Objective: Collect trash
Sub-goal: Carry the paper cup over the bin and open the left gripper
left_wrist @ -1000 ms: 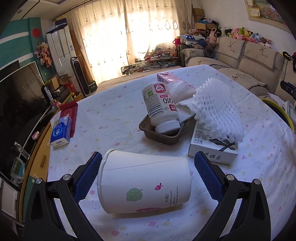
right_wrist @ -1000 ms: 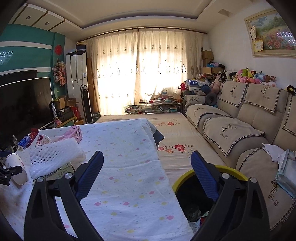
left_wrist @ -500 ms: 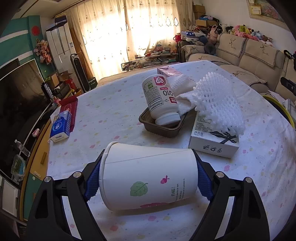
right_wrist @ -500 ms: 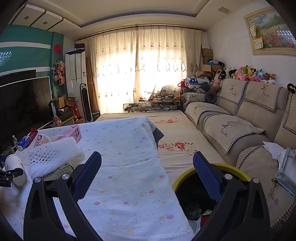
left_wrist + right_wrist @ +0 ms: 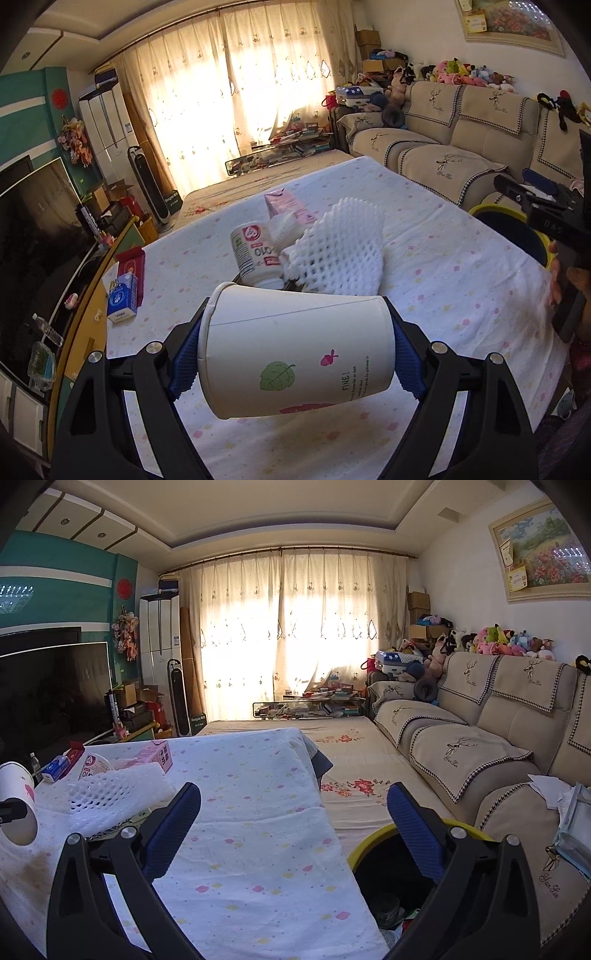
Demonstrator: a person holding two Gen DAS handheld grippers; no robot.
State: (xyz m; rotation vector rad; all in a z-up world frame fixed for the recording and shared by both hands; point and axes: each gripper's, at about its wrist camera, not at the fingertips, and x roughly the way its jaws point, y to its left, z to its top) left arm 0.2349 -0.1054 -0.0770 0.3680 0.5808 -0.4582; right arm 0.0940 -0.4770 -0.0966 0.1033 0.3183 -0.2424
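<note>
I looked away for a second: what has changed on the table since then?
The left gripper closed on the white paper cup with a green leaf print, which lay on its side, and lifted it off the tablecloth. The right gripper stayed open and empty; the white foam net and white bottle stayed put.

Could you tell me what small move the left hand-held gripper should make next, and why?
Probably carry the paper cup sideways toward the yellow-rimmed bin past the table's right edge. The left hand-held gripper holds the cup end to end, clear of the tablecloth, and the bin looks open.
</note>
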